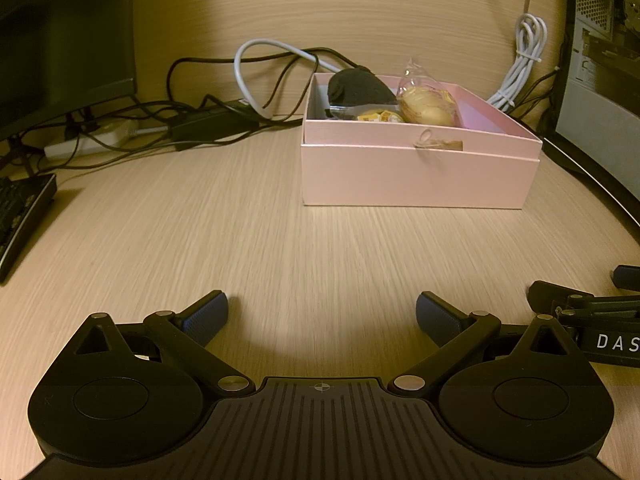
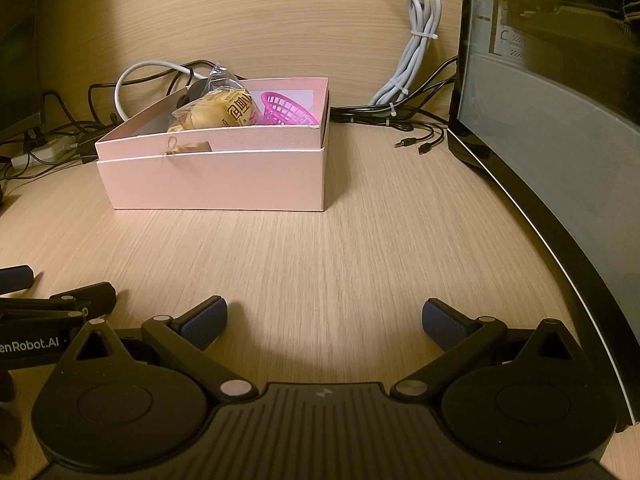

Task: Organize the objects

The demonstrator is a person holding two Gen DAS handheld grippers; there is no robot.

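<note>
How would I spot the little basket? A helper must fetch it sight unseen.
Find the pale pink box on the wooden desk, left of the computer case. In its right rear corner a bright pink plastic lattice basket lies tilted beside the wrapped yellow snack.

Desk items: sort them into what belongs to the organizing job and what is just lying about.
Job: pink box, snack bag, pink basket, black object inside it.

Lying about: bundled white cable, black cables, keyboard, computer case.
</note>
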